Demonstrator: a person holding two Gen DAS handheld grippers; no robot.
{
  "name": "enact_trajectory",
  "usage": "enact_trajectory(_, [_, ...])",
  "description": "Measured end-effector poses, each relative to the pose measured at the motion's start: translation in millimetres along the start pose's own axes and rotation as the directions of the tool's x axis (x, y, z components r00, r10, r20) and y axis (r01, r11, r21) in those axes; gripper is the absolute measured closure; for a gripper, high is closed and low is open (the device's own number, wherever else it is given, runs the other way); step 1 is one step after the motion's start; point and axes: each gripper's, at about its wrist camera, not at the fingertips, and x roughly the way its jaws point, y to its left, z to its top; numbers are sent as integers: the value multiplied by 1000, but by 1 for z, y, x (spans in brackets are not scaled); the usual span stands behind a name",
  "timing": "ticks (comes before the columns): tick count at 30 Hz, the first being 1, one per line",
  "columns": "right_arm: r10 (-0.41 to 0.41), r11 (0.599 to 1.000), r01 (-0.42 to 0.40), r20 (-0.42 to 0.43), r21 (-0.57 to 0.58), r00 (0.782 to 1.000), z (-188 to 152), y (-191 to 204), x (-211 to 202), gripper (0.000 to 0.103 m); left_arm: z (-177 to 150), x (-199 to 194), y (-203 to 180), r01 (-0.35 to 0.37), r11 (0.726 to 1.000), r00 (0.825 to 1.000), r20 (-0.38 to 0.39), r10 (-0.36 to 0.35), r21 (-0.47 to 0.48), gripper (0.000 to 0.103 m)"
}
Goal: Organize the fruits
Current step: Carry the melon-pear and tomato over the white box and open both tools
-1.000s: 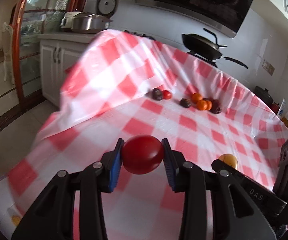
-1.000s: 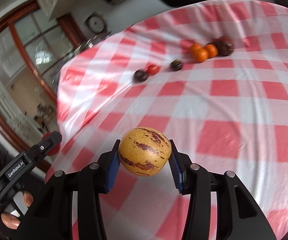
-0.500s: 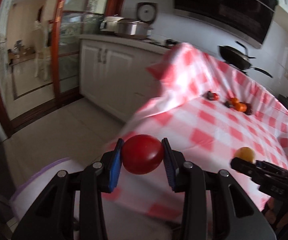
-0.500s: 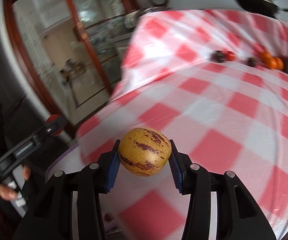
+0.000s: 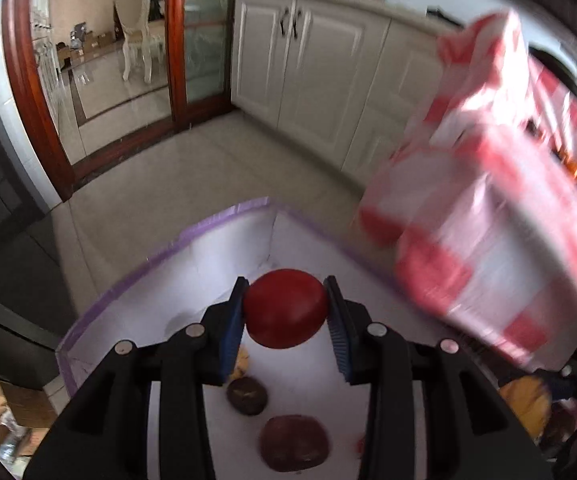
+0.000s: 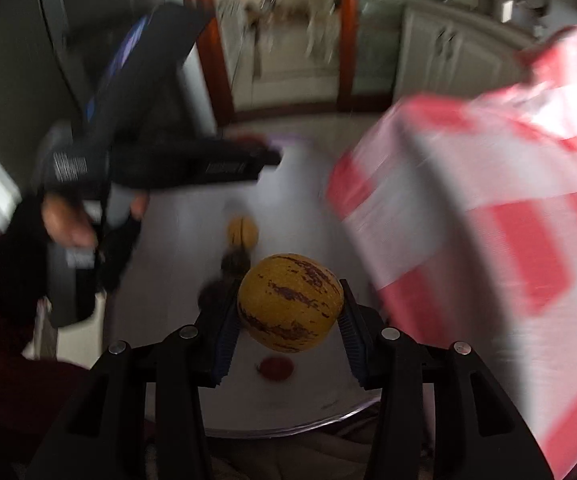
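Observation:
My left gripper is shut on a red tomato, held over a white box with a purple rim that stands on the floor beside the table. Inside the box lie two dark brown fruits and a yellow fruit partly hidden behind my left finger. My right gripper is shut on a yellow melon with dark stripes, also above the box. Below it lie a yellow fruit, dark fruits and a small red fruit. The left gripper shows blurred at the upper left of the right wrist view.
The table under a red and white checked cloth hangs at the right of both views. White cabinets and a wood-framed glass door stand across the tiled floor. A cardboard box lies at the lower left. A gloved hand holds the left gripper.
Both grippers swung left off the table and tilted downward, each keeping its fruit. The tabletop fruits slid out to the right and the white box on the floor came into view.

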Motion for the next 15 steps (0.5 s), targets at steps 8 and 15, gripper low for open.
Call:
enact_trajectory(8, [-83,994,62,-263,-86,961,-4,7,86,58,-23,77,-4,-30,996,968,-247,49,80,65])
enact_trajectory(15, [-108,990,70,-340,-121,934,-15,12,112,58,-38,102,-1,-25,997,952,-304,47,74,64])
